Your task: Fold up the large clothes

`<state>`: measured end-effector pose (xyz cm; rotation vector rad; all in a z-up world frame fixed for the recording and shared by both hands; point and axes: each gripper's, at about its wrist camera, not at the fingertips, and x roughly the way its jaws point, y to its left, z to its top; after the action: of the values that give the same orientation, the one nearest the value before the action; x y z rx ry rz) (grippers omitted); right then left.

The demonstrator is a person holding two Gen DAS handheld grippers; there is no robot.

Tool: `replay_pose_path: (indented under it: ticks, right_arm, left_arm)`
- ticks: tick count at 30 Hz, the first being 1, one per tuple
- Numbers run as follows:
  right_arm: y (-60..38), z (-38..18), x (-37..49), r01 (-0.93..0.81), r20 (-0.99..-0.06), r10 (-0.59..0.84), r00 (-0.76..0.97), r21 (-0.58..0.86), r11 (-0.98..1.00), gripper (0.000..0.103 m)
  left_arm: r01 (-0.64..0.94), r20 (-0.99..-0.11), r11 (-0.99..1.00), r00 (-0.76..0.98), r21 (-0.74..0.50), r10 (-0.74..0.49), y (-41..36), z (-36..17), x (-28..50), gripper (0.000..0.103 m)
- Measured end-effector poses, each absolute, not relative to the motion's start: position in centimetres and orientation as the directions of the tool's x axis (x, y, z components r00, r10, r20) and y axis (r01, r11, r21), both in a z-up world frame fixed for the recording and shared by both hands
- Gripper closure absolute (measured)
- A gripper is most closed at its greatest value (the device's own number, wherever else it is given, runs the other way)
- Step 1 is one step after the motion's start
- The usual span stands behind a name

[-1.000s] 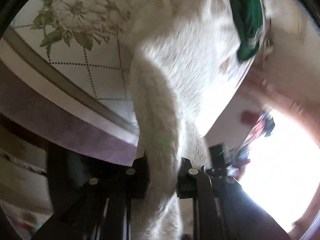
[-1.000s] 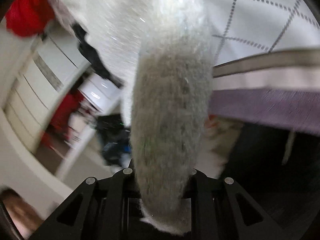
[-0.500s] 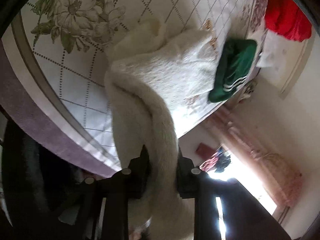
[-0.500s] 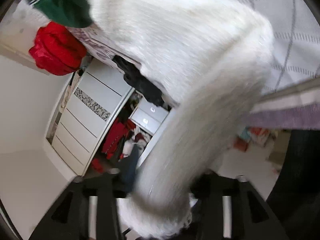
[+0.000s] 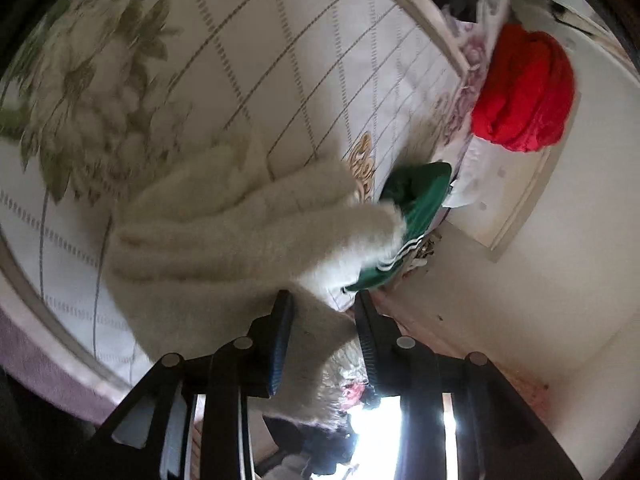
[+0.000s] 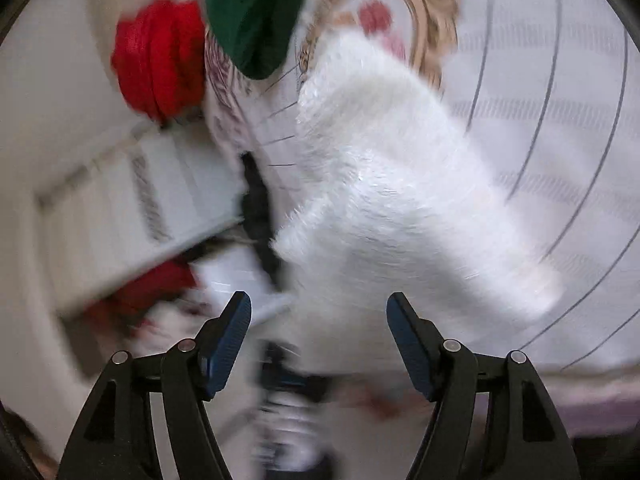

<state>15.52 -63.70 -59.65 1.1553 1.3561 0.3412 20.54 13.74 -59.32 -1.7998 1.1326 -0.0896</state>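
Observation:
A fluffy white garment (image 5: 240,236) lies folded over on the quilted bed cover (image 5: 280,60). A thick fold of it runs down between the fingers of my left gripper (image 5: 324,304), whose jaws stand partly apart around it. In the right wrist view the same white garment (image 6: 400,184) lies on the bed ahead. My right gripper (image 6: 319,308) is open and empty, its blue pads wide apart just short of the garment's near edge.
A folded green garment with white stripes (image 5: 416,208) lies right beside the white one, also in the right wrist view (image 6: 256,12). A red bundle (image 5: 524,88) sits past the bed's end. White drawers (image 6: 132,200) stand beside the bed. The bed's purple edge (image 5: 36,356) is near.
My right gripper has let go of the white garment and stands open. My left gripper's jaws have widened around the fold. The garment has been laid forward onto the bed.

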Motion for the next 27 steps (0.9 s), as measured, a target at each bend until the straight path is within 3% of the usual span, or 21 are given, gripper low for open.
replay_pose_path:
  ticks: [3,7,8,9,10,11,13,16,17,19,20,21,25,26,27]
  right_arm:
    - [-62.3,-59.5,15.7,0.241,-0.745,0.651,0.148,0.665,0.707,0.031]
    - [-59.1,-60.7,17.8,0.010,-0.803,0.590,0.085,0.592,0.806,0.031]
    - [-58.1,-61.0,18.6,-0.045,-0.810,0.581,0.079,0.580,0.814,0.034]
    - [-57.4,-61.2,19.4,-0.084,-0.814,0.574,0.086,0.568,0.818,0.064]
    - [-57.2,-61.6,20.1,-0.080,-0.832,0.548,0.090,0.543,0.836,0.081]
    - [-58.3,-62.0,20.6,-0.003,-0.815,0.563,0.137,0.568,0.823,0.085]
    - [-62.1,-63.7,20.7,0.247,-0.785,0.573,0.236,0.619,0.746,0.090]
    - [-64.7,-65.3,19.9,0.382,-0.751,0.603,0.268,0.658,0.649,0.090]
    - [-64.7,-65.2,20.0,0.371,-0.744,0.620,0.250,0.665,0.648,0.085]
    - [-64.5,-64.1,20.5,0.296,-0.771,0.604,0.202,0.636,0.713,0.066]
    - [-64.4,-63.9,20.8,0.256,-0.793,0.580,0.189,0.610,0.750,0.039]
    - [-64.3,-63.1,21.3,0.171,-0.812,0.551,0.195,0.581,0.796,0.019]
    - [-62.1,-65.1,24.9,-0.049,-0.817,0.575,0.051,0.573,0.818,0.015]
    - [-61.3,-66.2,25.9,-0.099,-0.814,0.581,0.003,0.578,0.810,0.014]
    - [-60.6,-67.4,26.7,-0.136,-0.796,0.604,-0.048,0.604,0.785,0.013]
  left_arm:
    - [-0.643,-0.445,-0.019,0.550,-0.765,-0.707,13.8,-59.8,21.5,0.074]
    - [-0.639,-0.469,0.021,0.541,-0.769,-0.699,13.7,-61.2,23.5,0.074]
    - [-0.635,-0.464,0.021,0.543,-0.773,-0.700,13.7,-61.5,24.0,0.074]
    - [-0.637,-0.475,0.035,0.536,-0.770,-0.698,13.7,-61.8,24.5,0.074]
    - [-0.639,-0.492,0.057,0.528,-0.767,-0.692,14.2,-62.1,24.5,0.074]
    - [-0.639,-0.501,0.066,0.530,-0.766,-0.683,14.4,-62.5,25.0,0.074]
    - [-0.647,-0.507,0.066,0.526,-0.760,-0.683,15.1,-63.0,24.9,0.074]
    - [-0.657,-0.516,0.060,0.528,-0.751,-0.675,16.3,-62.9,24.6,0.074]
    - [-0.660,-0.528,0.072,0.524,-0.748,-0.668,16.7,-62.5,24.4,0.074]
    - [-0.666,-0.562,0.113,0.511,-0.737,-0.651,17.4,-61.6,23.8,0.074]
    - [-0.654,-0.576,0.148,0.508,-0.742,-0.641,17.7,-61.0,23.7,0.074]
    - [-0.644,-0.599,0.196,0.497,-0.740,-0.628,17.9,-60.4,23.7,0.074]
    - [-0.545,-0.731,0.491,0.447,-0.680,-0.516,16.9,-57.4,24.6,0.074]
    - [-0.502,-0.753,0.561,0.445,-0.658,-0.485,16.3,-56.6,24.7,0.068]
    - [-0.474,-0.758,0.593,0.447,-0.651,-0.475,15.9,-56.3,24.8,0.047]
